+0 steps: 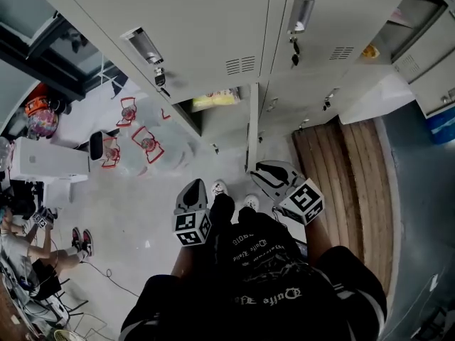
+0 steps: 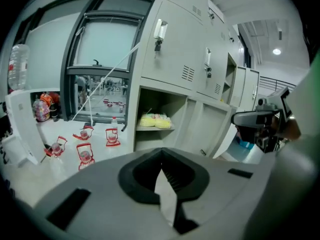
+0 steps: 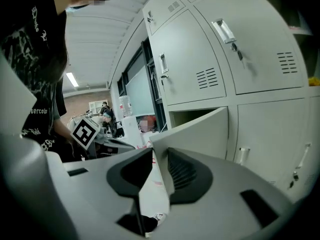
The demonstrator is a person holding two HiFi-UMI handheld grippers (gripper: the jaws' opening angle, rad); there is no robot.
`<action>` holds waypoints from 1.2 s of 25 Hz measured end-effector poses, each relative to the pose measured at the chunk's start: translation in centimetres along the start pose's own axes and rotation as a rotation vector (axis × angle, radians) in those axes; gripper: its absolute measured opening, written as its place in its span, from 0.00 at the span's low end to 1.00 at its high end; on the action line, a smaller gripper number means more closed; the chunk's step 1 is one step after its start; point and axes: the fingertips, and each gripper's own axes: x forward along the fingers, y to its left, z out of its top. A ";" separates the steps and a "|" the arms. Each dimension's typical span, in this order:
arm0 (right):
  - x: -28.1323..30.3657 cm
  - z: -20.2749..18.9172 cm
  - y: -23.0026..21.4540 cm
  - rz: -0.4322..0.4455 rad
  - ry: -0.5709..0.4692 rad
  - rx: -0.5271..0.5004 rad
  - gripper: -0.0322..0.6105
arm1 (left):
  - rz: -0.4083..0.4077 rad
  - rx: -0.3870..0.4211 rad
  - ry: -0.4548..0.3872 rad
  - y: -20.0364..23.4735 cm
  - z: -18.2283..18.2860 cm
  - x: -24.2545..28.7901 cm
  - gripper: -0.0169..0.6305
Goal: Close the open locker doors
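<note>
A grey locker door (image 1: 252,130) in the lower row stands open, edge-on to me. Its compartment holds a yellow bundle (image 1: 213,99). My right gripper (image 1: 259,170) is at that door's free edge. In the right gripper view the door (image 3: 200,129) rises just beyond the jaws, and its edge runs into the gap along the right finger. My right gripper (image 3: 152,149) is open, and the floor shows past the other pad. My left gripper (image 1: 192,185) hangs lower left, away from the lockers. It points at the open compartment (image 2: 155,129), and a narrow empty gap shows at its tips (image 2: 161,165).
Several red lanterns (image 1: 146,144) sit on the pale floor to the left, beside a white box (image 1: 46,160). A seated person (image 1: 28,254) is at the far left. Another locker gapes open at the upper right (image 1: 419,20). Wooden boards (image 1: 348,183) run along the right.
</note>
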 end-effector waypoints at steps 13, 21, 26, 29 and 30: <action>8.3 2.5 2.5 0.060 0.024 -0.084 0.17 | 0.053 -0.066 -0.070 4.3 2.2 0.3 0.04; 13.8 4.5 0.9 -0.039 0.036 -0.147 0.09 | 0.065 -0.053 -0.101 7.4 4.0 1.4 0.04; 17.0 6.0 0.0 -0.079 0.015 -0.112 0.09 | 0.069 -0.054 -0.113 9.5 5.1 2.1 0.04; 18.7 6.4 -1.1 -0.125 0.006 -0.088 0.09 | 0.068 -0.058 -0.120 10.8 5.7 2.8 0.04; 19.3 6.5 -1.4 -0.142 0.003 -0.076 0.09 | 0.065 -0.058 -0.121 11.3 5.9 3.0 0.04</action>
